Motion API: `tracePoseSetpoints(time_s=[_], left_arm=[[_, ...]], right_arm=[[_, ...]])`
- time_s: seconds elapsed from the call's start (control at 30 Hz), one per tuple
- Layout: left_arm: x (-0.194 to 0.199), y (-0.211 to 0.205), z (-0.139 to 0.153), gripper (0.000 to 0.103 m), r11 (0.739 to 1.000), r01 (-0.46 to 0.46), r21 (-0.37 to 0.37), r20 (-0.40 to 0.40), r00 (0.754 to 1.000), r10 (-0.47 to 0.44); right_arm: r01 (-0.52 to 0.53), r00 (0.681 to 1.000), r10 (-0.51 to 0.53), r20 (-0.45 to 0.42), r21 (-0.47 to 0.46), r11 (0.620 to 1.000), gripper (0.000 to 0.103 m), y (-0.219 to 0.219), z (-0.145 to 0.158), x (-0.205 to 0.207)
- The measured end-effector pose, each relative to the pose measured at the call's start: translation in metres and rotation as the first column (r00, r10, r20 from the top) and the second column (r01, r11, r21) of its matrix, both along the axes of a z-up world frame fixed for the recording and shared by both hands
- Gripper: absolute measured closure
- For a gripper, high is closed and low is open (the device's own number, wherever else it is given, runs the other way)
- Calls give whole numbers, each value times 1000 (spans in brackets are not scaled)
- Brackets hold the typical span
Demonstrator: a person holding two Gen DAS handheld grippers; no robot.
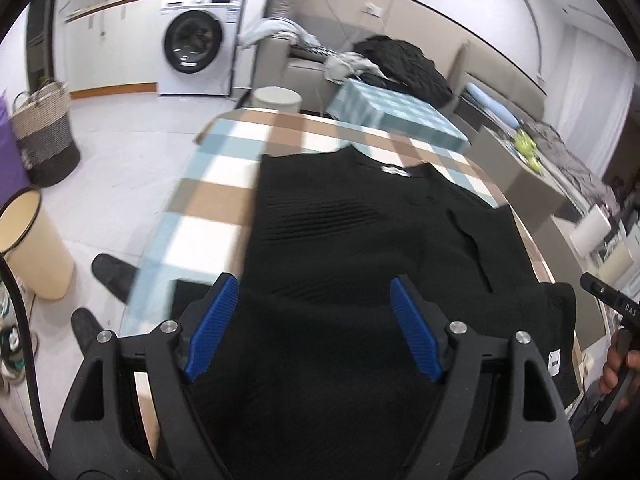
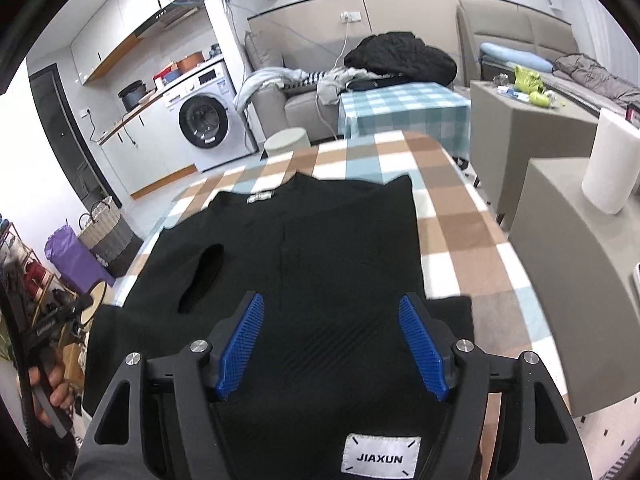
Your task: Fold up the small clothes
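A black knitted top [image 1: 360, 248] [image 2: 300, 248] lies flat on the checked tablecloth [image 1: 224, 200] [image 2: 452, 216], neck label toward the far end, its near part folded over. A white patch reading JIAXUN [image 2: 380, 458] shows on the near hem. My left gripper [image 1: 314, 292] hovers above the near left part of the top, blue pads wide apart, nothing between them. My right gripper [image 2: 332, 312] hovers above the near right part, also open and holding nothing. A hand holding the other gripper [image 1: 616, 364] [image 2: 48, 364] shows at the edge of each view.
A cream bin [image 1: 32, 248] and slippers [image 1: 112, 276] stand on the floor left of the table. Behind are a washing machine [image 2: 204, 120], a woven basket [image 1: 44, 136], a second checked table [image 2: 400, 108] and a sofa with clothes [image 2: 400, 60]. Grey cabinets with a paper roll [image 2: 612, 164] stand at right.
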State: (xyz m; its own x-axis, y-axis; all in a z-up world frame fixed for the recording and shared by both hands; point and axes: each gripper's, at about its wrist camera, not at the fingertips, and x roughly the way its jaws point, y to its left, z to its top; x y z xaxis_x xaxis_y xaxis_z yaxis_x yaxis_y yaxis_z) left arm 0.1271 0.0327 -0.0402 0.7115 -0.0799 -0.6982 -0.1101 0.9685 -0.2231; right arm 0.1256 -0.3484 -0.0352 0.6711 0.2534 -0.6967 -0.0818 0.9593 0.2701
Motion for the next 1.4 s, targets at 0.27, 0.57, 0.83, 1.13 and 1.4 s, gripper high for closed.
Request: tracePoseSetpoints(time_s=[0.27,0.57,0.83,1.13,1.4], left_arm=[[72,-71,-33,28,995,93,-23,-91,991,-94],[129,-113,-79,93,992,123,42,-203,973,-112],[129,-78,-49,101,999,-12,-49,-68,998,9],[145,-88,-65,96,984,94,-150,-174,977,-120],[113,-89,-66,54,987,136,-86,-193,970,-150]], right_arm=[[4,996,4,-84,92,996,31,-16,-36,3],[8,991,12,-134,142,990,31,-26,-52,-1],[33,992,-13,-128,160,987,31,-39,-48,4],[51,990,-30,-139,150,987,31,-41,-46,1],[78,989,-63,-137,110,991,31,-54,-44,-9]])
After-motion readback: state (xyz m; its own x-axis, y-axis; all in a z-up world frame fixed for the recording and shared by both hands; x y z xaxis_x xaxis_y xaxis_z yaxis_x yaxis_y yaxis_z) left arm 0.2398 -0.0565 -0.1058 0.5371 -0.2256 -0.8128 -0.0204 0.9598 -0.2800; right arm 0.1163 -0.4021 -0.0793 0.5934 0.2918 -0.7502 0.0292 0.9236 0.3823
